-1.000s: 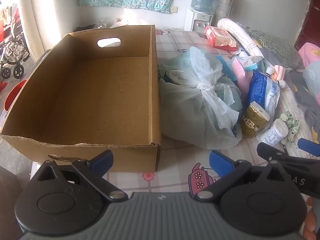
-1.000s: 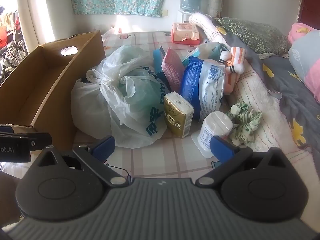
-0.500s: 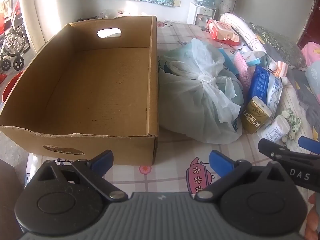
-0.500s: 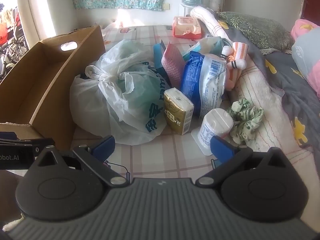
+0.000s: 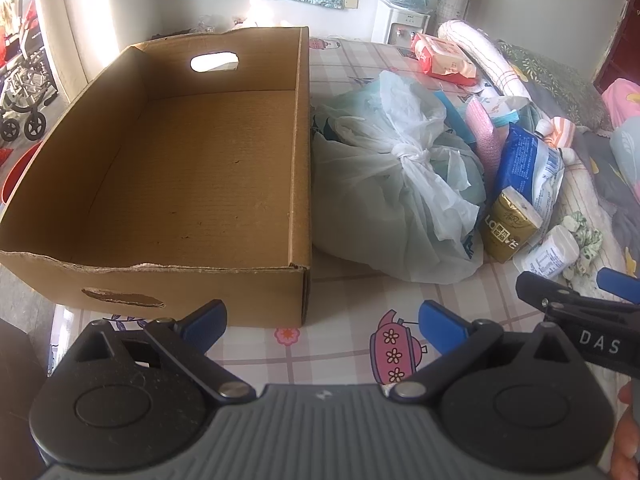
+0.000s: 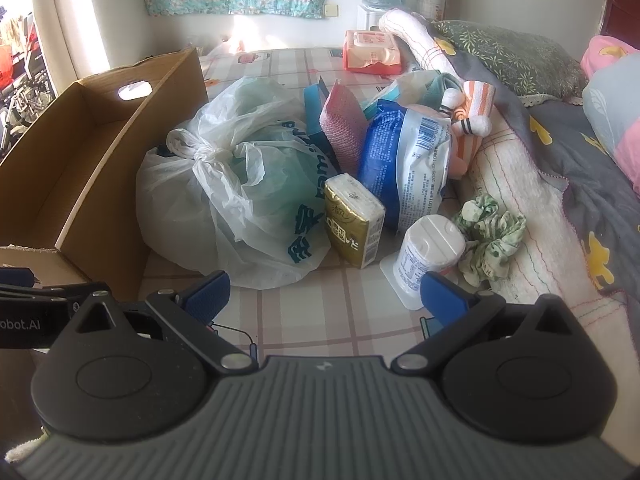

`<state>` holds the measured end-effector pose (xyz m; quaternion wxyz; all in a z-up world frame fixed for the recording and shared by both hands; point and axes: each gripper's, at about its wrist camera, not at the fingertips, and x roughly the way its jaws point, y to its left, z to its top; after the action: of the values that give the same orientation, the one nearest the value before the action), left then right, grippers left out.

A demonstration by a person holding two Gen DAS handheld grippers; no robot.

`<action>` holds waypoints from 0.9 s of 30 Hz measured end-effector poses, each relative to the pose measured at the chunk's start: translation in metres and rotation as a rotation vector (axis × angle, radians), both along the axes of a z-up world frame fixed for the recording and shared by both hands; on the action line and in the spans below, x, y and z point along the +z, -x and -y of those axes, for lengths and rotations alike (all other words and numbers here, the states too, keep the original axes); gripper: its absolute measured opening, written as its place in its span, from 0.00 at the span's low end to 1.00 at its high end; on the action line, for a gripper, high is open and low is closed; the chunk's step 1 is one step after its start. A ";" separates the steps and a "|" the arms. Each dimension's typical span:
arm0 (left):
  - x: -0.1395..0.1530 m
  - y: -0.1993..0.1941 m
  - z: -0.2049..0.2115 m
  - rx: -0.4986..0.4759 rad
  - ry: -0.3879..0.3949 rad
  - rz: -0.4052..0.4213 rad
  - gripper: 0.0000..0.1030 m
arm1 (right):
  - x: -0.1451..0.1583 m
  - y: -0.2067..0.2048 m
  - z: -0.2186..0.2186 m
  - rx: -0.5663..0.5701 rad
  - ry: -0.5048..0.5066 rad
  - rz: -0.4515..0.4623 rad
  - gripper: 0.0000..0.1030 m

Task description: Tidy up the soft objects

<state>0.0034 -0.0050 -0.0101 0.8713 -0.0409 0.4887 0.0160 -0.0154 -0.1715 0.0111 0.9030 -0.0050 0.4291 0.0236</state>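
Observation:
An empty brown cardboard box (image 5: 192, 168) (image 6: 80, 152) stands on the patterned cloth. Right of it a knotted white plastic bag (image 5: 396, 184) (image 6: 240, 184) leans against its side. Beside the bag lie a gold tissue pack (image 5: 508, 224) (image 6: 354, 226), a blue-and-white pouch (image 6: 400, 160), a white bottle (image 6: 428, 256), a green scrunchie (image 6: 490, 232) and a striped plush toy (image 6: 468, 128). My left gripper (image 5: 322, 322) hovers open in front of the box's near right corner, holding nothing. My right gripper (image 6: 324, 294) is open and empty, just short of the bag and bottle.
A red wipes pack (image 6: 372, 54), a rolled towel (image 5: 480, 56) and pillows (image 6: 516, 56) lie at the back and right. A pink mesh pouch (image 6: 344, 128) stands behind the bag. A water dispenser (image 5: 404, 12) stands by the wall. A pram (image 5: 24, 92) is at far left.
Both grippers have drawn back and risen a little, so the box and the pile appear slightly farther and more from above. Nothing has been gripped or moved.

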 end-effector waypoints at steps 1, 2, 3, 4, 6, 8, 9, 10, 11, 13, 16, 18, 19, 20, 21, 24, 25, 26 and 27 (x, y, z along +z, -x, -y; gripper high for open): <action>0.000 0.000 0.000 -0.001 0.000 0.000 0.99 | 0.000 0.000 0.000 0.000 0.000 0.001 0.99; 0.000 0.000 0.000 0.000 0.000 0.000 0.99 | 0.000 0.000 0.000 0.001 -0.002 0.000 0.99; 0.000 0.000 0.000 0.000 -0.001 0.000 0.99 | 0.000 0.000 0.000 0.001 -0.002 -0.001 0.99; 0.000 0.000 0.000 0.000 -0.001 0.000 0.99 | 0.000 0.000 0.001 0.001 -0.002 -0.002 0.99; -0.001 0.000 0.002 -0.001 -0.004 0.000 0.99 | 0.000 0.000 0.001 0.001 -0.003 -0.002 0.99; -0.001 0.001 0.002 -0.001 -0.004 -0.001 0.99 | -0.001 0.000 0.001 0.001 -0.004 -0.003 0.99; -0.001 0.001 0.002 0.000 -0.004 -0.002 0.99 | -0.001 0.000 0.001 0.001 -0.005 -0.002 0.99; -0.001 0.001 0.002 0.000 -0.004 -0.003 0.99 | -0.001 0.000 0.001 0.001 -0.005 -0.003 0.99; -0.001 0.001 0.002 0.002 -0.003 -0.003 1.00 | -0.001 0.000 0.001 0.001 -0.004 -0.004 0.99; -0.001 0.001 0.001 0.004 -0.002 -0.005 0.99 | -0.001 0.001 0.001 0.002 -0.005 -0.003 0.99; -0.001 0.001 0.001 0.006 -0.003 -0.005 0.99 | -0.001 0.000 0.000 0.002 -0.006 -0.006 0.99; -0.002 0.001 0.001 0.005 -0.003 -0.005 1.00 | -0.002 0.000 0.000 0.003 -0.007 -0.007 0.99; -0.002 0.001 0.001 0.005 -0.003 -0.006 0.99 | -0.002 0.000 0.000 0.003 -0.009 -0.008 0.99; -0.002 0.001 0.001 0.005 -0.003 -0.007 0.99 | -0.002 -0.001 0.000 0.002 -0.010 -0.010 0.99; -0.002 0.001 0.001 0.005 -0.002 -0.007 0.99 | -0.002 0.000 0.000 0.001 -0.010 -0.010 0.99; -0.002 0.001 0.001 0.006 -0.002 -0.008 0.99 | -0.002 -0.001 0.000 0.000 -0.012 -0.010 0.99; -0.002 0.001 0.001 0.005 -0.002 -0.008 0.99 | -0.002 -0.001 0.001 0.000 -0.014 -0.012 0.99; -0.002 0.001 0.001 0.004 -0.003 -0.008 0.99 | -0.002 -0.001 0.001 0.000 -0.015 -0.012 0.99; -0.002 0.001 0.002 0.004 -0.004 -0.009 0.99 | -0.002 -0.001 0.002 -0.001 -0.016 -0.012 0.99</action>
<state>0.0024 -0.0067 -0.0124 0.8693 -0.0403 0.4923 0.0189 -0.0143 -0.1730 0.0091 0.9003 0.0024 0.4344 0.0267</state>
